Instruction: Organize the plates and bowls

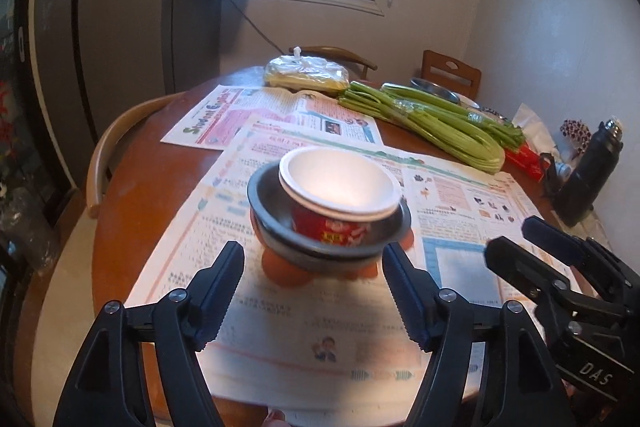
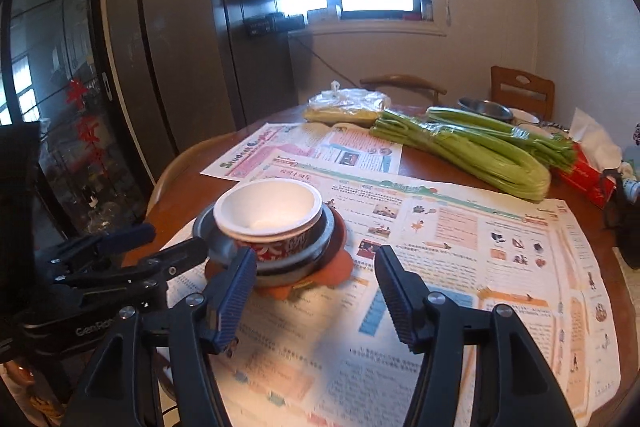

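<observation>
1. A round wooden table (image 1: pixel 132 163) carries spread newspapers (image 1: pixel 304 331).
2. Celery (image 1: pixel 432 123) lies behind them.
3. A red paper bowl (image 1: pixel 340 199) sits nested in metal bowls (image 1: pixel 272 215) on an orange plate (image 2: pixel 340 263).
4. The left gripper (image 1: pixel 314 267) and right gripper (image 2: pixel 316 267) gape, empty.
5. Only the left view shows a black flask (image 1: pixel 592 171).

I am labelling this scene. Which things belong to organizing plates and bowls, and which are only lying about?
Job: paper bowl nested in stacked metal bowls on an orange plate; far metal bowl.
Lying about: newspapers, celery, bagged food, dark flask.
</observation>
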### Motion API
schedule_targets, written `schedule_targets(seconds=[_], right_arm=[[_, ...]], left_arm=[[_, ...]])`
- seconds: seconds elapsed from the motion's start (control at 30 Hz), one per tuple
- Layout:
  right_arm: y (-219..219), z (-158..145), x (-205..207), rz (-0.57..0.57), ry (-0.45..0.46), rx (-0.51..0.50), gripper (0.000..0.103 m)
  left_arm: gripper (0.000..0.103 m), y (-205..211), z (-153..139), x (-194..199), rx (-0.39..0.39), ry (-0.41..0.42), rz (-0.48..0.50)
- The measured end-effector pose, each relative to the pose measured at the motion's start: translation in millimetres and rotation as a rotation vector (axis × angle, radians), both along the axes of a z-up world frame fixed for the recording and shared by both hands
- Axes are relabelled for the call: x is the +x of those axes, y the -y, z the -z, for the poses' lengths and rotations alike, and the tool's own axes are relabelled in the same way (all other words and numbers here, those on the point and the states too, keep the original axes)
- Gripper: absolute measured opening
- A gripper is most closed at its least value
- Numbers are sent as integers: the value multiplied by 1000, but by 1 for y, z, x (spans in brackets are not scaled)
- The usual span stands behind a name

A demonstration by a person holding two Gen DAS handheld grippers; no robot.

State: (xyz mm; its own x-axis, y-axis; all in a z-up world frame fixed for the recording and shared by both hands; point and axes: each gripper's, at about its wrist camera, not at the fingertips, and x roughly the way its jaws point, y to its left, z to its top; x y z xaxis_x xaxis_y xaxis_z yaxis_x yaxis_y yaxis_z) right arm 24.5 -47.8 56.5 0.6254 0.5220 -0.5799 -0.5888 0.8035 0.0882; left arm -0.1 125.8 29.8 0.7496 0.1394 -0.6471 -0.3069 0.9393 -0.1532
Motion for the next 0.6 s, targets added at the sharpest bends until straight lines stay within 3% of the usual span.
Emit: schedule_targets(seconds=[0.13, 0.33, 0.6], right_arm=[[13, 4, -17, 5, 10, 1, 64], [25, 22, -40, 36, 6, -21, 65], [34, 40, -48, 70, -55, -42, 65]], left_arm=[[74, 15, 5, -14, 72, -6, -20], [74, 28, 17, -27, 97, -25, 6], [74, 27, 31, -34, 72, -46, 15]])
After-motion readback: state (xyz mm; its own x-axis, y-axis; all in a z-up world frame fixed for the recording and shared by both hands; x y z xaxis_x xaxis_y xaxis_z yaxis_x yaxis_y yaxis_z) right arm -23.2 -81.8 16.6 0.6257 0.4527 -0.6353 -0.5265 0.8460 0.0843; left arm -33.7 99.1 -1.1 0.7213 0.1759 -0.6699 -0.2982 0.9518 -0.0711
